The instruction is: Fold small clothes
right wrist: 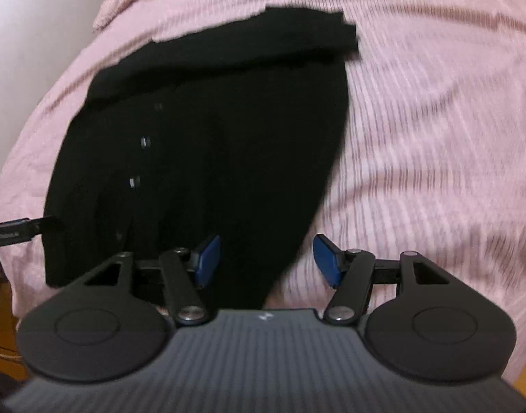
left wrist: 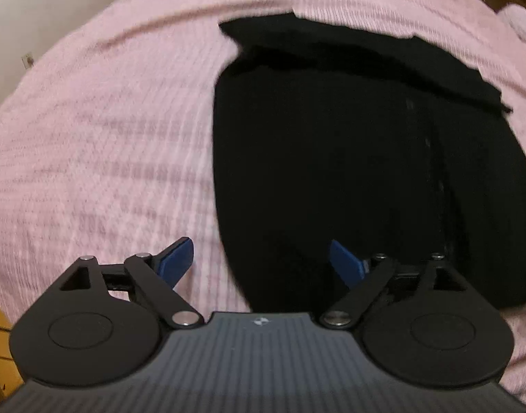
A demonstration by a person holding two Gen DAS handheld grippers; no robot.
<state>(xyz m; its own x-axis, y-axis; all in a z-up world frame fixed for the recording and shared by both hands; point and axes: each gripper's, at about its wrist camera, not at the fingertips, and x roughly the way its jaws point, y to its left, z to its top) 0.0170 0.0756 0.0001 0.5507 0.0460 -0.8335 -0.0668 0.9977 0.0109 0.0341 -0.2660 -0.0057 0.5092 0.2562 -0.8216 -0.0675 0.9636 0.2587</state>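
Pink ribbed bedspread [left wrist: 101, 144] fills both views, with a pale wall at the upper left. On it lies a black garment [left wrist: 331, 158], flat, its far end folded back into a band; small pale fasteners run down its left half in the right wrist view. Low in the frame, the left gripper [left wrist: 261, 261] stands wide apart with nothing between its blue pads, over the garment's left edge. The right gripper [right wrist: 266, 260] stands partly apart and empty over the garment's right edge.

bare pink bedspread [left wrist: 101, 144] lies open on both sides of the flat black garment [left wrist: 331, 158]
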